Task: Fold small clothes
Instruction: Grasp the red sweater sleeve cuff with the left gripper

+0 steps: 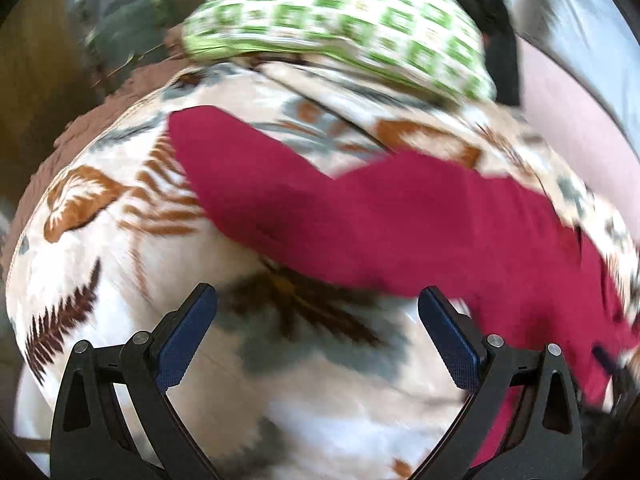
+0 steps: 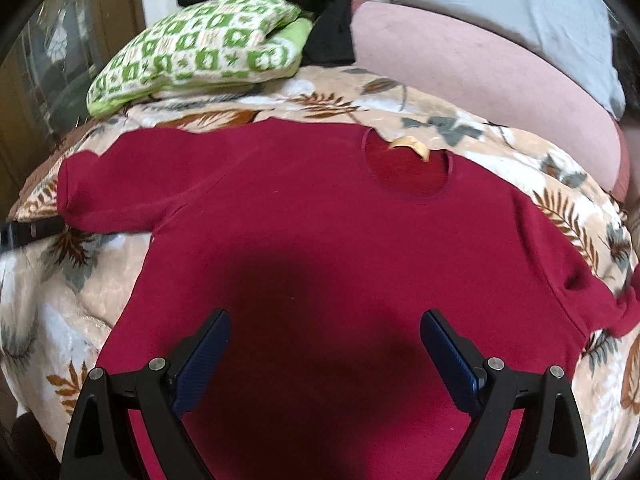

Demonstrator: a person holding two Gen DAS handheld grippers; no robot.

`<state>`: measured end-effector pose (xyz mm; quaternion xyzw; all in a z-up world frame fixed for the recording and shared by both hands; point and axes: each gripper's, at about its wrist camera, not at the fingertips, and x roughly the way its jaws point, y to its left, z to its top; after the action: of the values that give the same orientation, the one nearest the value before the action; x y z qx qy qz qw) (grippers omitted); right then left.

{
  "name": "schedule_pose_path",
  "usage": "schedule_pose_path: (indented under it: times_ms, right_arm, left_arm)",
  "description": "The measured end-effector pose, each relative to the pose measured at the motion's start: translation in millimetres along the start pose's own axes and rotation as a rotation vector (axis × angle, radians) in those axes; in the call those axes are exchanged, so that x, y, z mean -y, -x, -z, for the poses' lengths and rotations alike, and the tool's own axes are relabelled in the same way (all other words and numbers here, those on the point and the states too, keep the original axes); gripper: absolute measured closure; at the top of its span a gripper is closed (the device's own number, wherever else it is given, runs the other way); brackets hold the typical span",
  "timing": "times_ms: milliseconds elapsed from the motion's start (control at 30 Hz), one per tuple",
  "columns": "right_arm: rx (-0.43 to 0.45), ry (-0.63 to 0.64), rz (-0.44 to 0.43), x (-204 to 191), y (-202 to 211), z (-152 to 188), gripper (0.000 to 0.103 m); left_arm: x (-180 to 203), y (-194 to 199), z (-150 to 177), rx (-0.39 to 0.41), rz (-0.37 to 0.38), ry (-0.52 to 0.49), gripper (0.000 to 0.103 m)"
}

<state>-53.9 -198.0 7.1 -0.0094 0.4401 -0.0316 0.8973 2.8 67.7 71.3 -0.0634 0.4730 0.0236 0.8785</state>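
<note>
I see the leaf-print blanket filling most of both views, cream with brown and grey leaves. Taking the blanket as my landmark, the crimson T-shirt lies spread flat on top of it, front up, neck opening toward the blanket's far edge and both short sleeves laid out to the sides. In the left wrist view, which is blurred, the same shirt crosses the blanket's middle as a long red band and runs off toward the right.

Beyond the blanket's far edge sits a pink cushion, with a pale blue pillow behind it. On the blanket's far left corner rests a green-and-white patterned pillow, and a black garment is draped over it.

My right gripper hangs over the shirt's lower body, jaws spread wide with nothing between them, its shadow dark on the cloth. My left gripper hovers over bare blanket just beside the shirt's near edge, jaws likewise wide apart and empty.

A small tan label shows inside the neck opening.
</note>
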Motion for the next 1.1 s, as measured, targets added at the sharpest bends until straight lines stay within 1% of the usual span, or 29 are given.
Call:
schedule_pose_path:
  times_ms: [100, 133, 167, 200, 233, 267, 333, 433, 500, 533, 567, 600, 633, 700, 800, 833, 900, 967, 1033, 1100]
  right_arm:
    - [-0.009, 0.005, -0.013, -2.2, -1.5, 1.2, 0.009]
    - [-0.014, 0.001, -0.017, -2.1, -1.7, 1.3, 0.009]
    - [-0.019, -0.005, -0.022, -1.4, -2.2, 1.8, 0.009]
    - [-0.021, -0.011, -0.028, -0.8, -2.0, 2.1, 0.009]
    - [-0.018, -0.014, -0.032, -0.9, -1.1, 2.0, 0.009]
    - [-0.017, -0.017, -0.036, -0.3, -0.4, 2.5, 0.009]
    - [-0.015, -0.021, -0.04, -0.5, -0.1, 2.4, 0.009]
    - [-0.024, -0.029, -0.052, 0.8, -1.9, 4.1, 0.009]
    - [-0.032, -0.032, -0.06, 1.4, -2.9, 5.5, 0.009]
    - [-0.036, -0.033, -0.06, 2.0, -3.5, 5.9, 0.009]
    - [-0.037, -0.033, -0.058, 3.1, -3.8, 6.3, 0.009]
    - [-0.036, -0.034, -0.056, 4.4, -3.4, 6.6, 0.009]
    - [-0.035, -0.036, -0.054, 6.3, -2.5, 6.9, 0.009]
    - [-0.024, -0.046, -0.05, 12.5, 0.9, 6.9, 0.009]
    - [-0.008, -0.075, -0.039, 25.7, 7.5, 7.0, 0.009]
    - [-0.007, -0.088, -0.034, 30.1, 8.6, 6.8, 0.009]
    - [-0.004, -0.129, -0.034, 40.8, 13.1, 6.9, 0.009]
    - [0.011, -0.167, -0.056, 49.5, 20.3, 8.2, 0.009]
    - [0.016, -0.187, -0.059, 56.5, 26.9, 8.3, 0.009]
    - [0.03, -0.194, -0.039, 64.6, 34.1, 7.7, 0.009]
  left_arm:
    - [-38.4, -12.3, -24.1, 0.019, 0.004, 0.126, 0.001]
    - [-51.2, -18.9, -33.4, 0.025, -0.001, 0.169, 0.003]
    - [-60.4, -25.9, -40.3, 0.025, -0.002, 0.197, 0.008]
    - [-65.1, -32.9, -46.2, 0.016, -0.001, 0.216, 0.009]
    - [-71.7, -42.1, -52.3, 0.0, 0.007, 0.241, 0.014]
    - [-79.0, -53.6, -58.4, -0.013, 0.023, 0.269, 0.023]
    - [-86.6, -73.1, -67.7, -0.04, 0.033, 0.296, 0.029]
    - [-95.0, -92.9, -76.3, -0.036, 0.027, 0.326, 0.043]
    - [-99.6, -96.8, -78.9, 0.008, 0.019, 0.334, 0.058]
    - [-101.1, -97.4, -80.2, 0.013, 0.008, 0.333, 0.085]
    - [-103.0, -97.4, -81.9, 0.0, 0.007, 0.334, 0.094]
    - [-104.0, -93.2, -83.3, -0.001, 0.037, 0.339, 0.094]
    - [-102.4, -84.9, -84.8, 0.014, 0.067, 0.334, 0.097]
    - [-86.2, -55.5, -87.5, 0.072, 0.113, 0.268, 0.097]
    - [-46.1, -11.0, -92.0, 0.145, 0.203, 0.135, 0.097]
    - [-35.6, -0.1, -92.6, 0.167, 0.234, 0.117, 0.097]
    - [-13.7, 16.2, -93.5, 0.171, 0.291, 0.104, 0.097]
    - [15.1, 34.8, -90.0, 0.188, 0.347, 0.044, 0.097]
    - [46.2, 53.5, -83.7, 0.206, 0.409, -0.012, 0.097]
    - [85.1, 66.8, -71.8, 0.188, 0.477, -0.073, 0.097]
